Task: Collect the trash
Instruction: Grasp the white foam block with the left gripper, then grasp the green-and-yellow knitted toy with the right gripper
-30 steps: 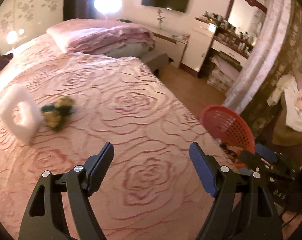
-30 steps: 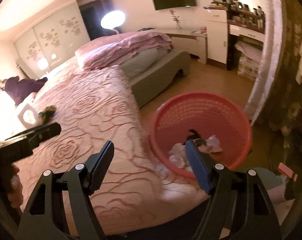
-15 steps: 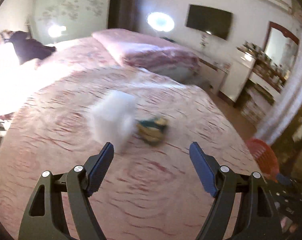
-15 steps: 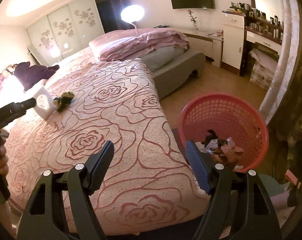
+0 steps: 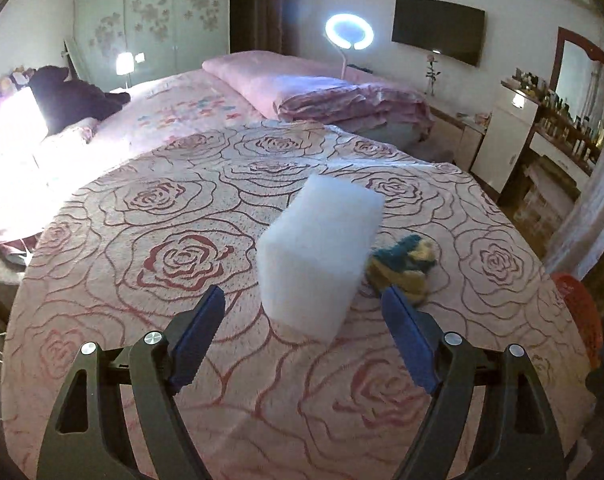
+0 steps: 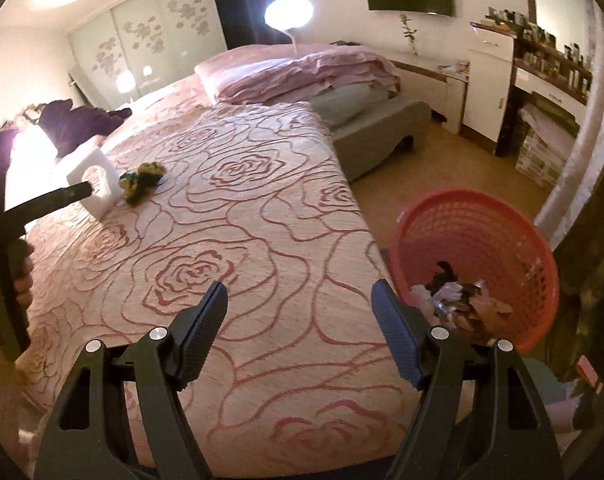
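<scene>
A white foam block (image 5: 321, 252) stands on the rose-patterned bedspread (image 5: 174, 264). A yellow and green fuzzy wad (image 5: 405, 264) lies against the block's right side. My left gripper (image 5: 302, 294) hovers right in front of the block with its jaws opening. The block's near corner sits in the gap and the pads touch nothing. In the right wrist view the block (image 6: 102, 184) and the wad (image 6: 142, 178) lie far left, with a left finger (image 6: 58, 198) reaching them. My right gripper (image 6: 300, 287) is open and empty over the bed's near corner, beside the red basket (image 6: 461, 232).
The red basket holds crumpled trash (image 6: 457, 304) and stands on the wooden floor (image 6: 441, 168) off the bed's right edge. It peeks in at the left wrist view's right edge as a basket rim (image 5: 577, 304). A folded pink quilt (image 5: 341, 96) lies at the far end. A bright lamp (image 5: 10, 128) glares at left.
The left gripper swung left across the bed and closed in on the foam block, which now fills the space before its tips. The right gripper drifted left, away from the basket.
</scene>
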Action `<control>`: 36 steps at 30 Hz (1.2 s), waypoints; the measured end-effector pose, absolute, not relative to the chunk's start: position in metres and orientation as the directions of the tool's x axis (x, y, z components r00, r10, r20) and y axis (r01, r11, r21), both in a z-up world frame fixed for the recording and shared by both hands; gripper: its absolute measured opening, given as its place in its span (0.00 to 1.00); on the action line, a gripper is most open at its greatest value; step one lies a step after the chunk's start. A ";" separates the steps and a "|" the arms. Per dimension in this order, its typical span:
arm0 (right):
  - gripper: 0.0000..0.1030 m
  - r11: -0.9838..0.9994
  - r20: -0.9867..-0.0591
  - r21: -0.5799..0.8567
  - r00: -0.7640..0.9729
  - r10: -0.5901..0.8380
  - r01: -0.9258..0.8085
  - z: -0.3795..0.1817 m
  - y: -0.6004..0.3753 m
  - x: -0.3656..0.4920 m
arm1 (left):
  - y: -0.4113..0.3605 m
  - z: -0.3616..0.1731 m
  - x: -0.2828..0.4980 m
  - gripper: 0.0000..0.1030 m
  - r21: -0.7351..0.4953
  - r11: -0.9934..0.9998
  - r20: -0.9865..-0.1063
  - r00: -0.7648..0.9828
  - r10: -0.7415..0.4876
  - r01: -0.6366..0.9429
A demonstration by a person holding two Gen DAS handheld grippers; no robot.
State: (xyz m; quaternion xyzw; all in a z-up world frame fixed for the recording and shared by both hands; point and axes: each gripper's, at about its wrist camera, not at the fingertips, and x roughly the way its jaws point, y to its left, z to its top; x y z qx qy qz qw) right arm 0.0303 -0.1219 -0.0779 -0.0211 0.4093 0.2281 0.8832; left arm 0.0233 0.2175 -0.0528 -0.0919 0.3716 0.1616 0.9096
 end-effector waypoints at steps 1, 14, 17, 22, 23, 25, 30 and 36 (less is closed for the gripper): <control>0.70 0.892 -0.735 0.149 0.556 0.388 -0.426 -0.078 -0.118 0.031 | 0.220 -0.056 0.026 0.75 -0.054 0.931 -0.710 0.670 0.218 -0.360; 0.70 0.851 -0.735 0.114 0.533 0.419 -0.512 -0.077 -0.059 0.047 | 0.221 -0.060 0.022 0.43 -0.067 0.938 -0.695 0.691 0.201 -0.341; 0.70 0.830 -0.730 0.106 0.524 0.439 -0.547 -0.077 -0.038 0.049 | 0.217 -0.057 0.013 0.43 -0.028 0.930 -0.692 0.679 0.245 -0.365; 0.70 0.790 -0.730 0.111 0.490 0.476 -0.603 -0.079 0.002 0.056 | 0.220 -0.058 -0.002 0.43 -0.029 0.916 -0.701 0.662 0.266 -0.400; 0.70 0.781 -0.730 0.112 0.482 0.484 -0.614 -0.080 0.011 0.058 | 0.221 -0.058 -0.003 0.43 -0.037 0.914 -0.703 0.661 0.264 -0.404; 0.70 0.767 -0.727 0.111 0.475 0.496 -0.632 -0.079 0.025 0.062 | 0.225 -0.059 -0.005 0.43 -0.052 0.910 -0.704 0.661 0.259 -0.412; 0.70 0.736 -0.710 0.088 0.477 0.519 -0.671 -0.072 0.061 0.075 | 0.234 -0.059 -0.009 0.43 -0.093 0.901 -0.705 0.667 0.240 -0.423; 0.70 0.707 -0.717 0.109 0.438 0.543 -0.699 -0.075 0.092 0.092 | 0.243 -0.064 -0.008 0.43 -0.138 0.893 -0.718 0.664 0.209 -0.429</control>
